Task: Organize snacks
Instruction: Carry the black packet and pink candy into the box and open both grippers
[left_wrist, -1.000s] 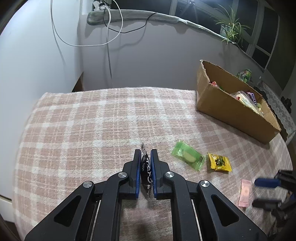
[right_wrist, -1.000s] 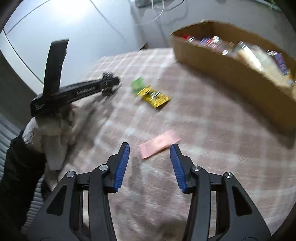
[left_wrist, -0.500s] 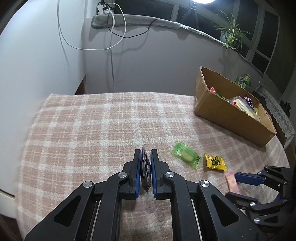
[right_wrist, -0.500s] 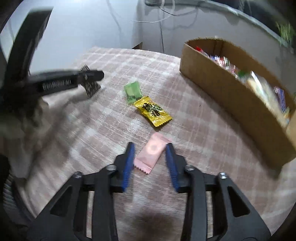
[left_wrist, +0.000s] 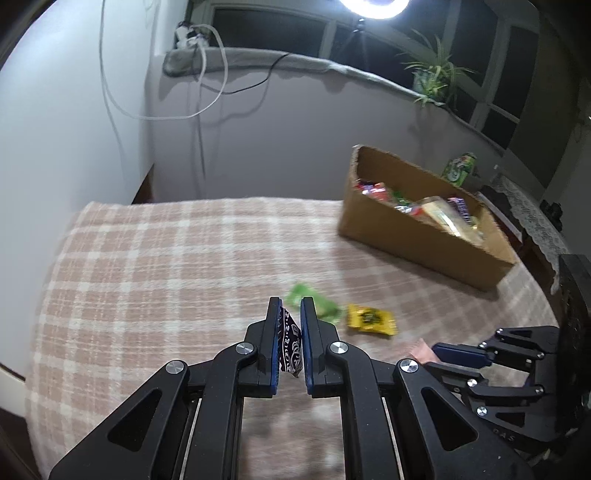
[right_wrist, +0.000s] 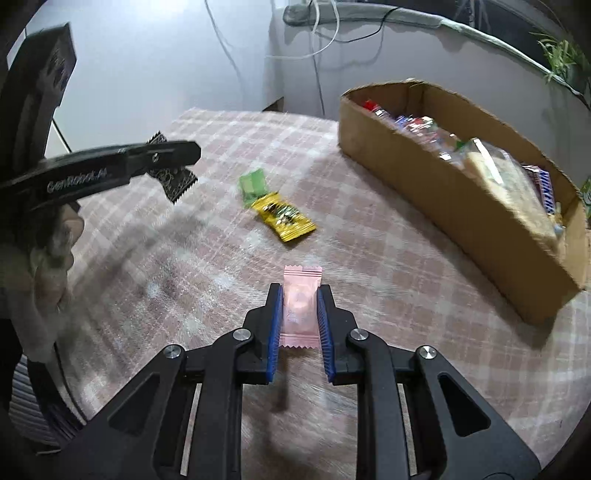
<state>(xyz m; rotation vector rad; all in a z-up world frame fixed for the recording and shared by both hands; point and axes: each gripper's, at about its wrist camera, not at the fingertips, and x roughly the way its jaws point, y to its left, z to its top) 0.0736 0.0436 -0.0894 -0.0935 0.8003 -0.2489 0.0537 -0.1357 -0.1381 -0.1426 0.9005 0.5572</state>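
Snacks already fill the cardboard box (right_wrist: 461, 206). My left gripper (left_wrist: 290, 343) clamps a dark wrapper (left_wrist: 290, 341), my right gripper (right_wrist: 300, 314) has just closed on a pink sachet (right_wrist: 300, 306); green packet (right_wrist: 253, 184) and yellow packet (right_wrist: 284, 218) remain near the box.

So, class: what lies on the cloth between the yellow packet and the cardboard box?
Nothing: between the yellow packet and cardboard box the checked cloth is bare, clearest in the right wrist view.
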